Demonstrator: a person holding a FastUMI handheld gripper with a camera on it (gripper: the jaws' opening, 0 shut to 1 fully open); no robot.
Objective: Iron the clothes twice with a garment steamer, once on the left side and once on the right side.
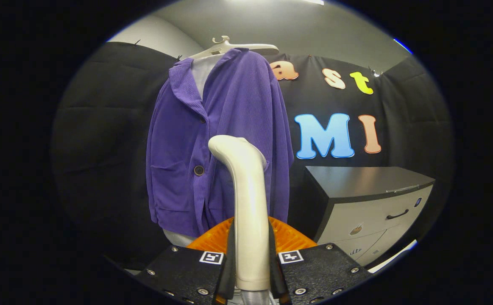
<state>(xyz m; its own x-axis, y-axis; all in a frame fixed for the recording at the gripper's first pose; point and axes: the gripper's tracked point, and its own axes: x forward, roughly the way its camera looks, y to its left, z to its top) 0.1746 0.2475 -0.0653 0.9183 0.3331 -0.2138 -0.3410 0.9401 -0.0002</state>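
A purple corduroy jacket (225, 140) hangs on a white hanger (229, 45) over a pale dress form, straight ahead of me. The white garment steamer (246, 203) stands upright between my fingers, its bent head at the top held against or just short of the jacket's front near the middle buttons. My gripper (251, 262) is shut on the steamer's handle, both black fingers (231, 262) pressing its sides. An orange ribbed part (291, 237) shows behind the handle, just beyond the fingers.
A drawer cabinet (369, 203) with a black top and pale drawer fronts stands to the right of the jacket. Black cloth walls the booth behind and to the left.
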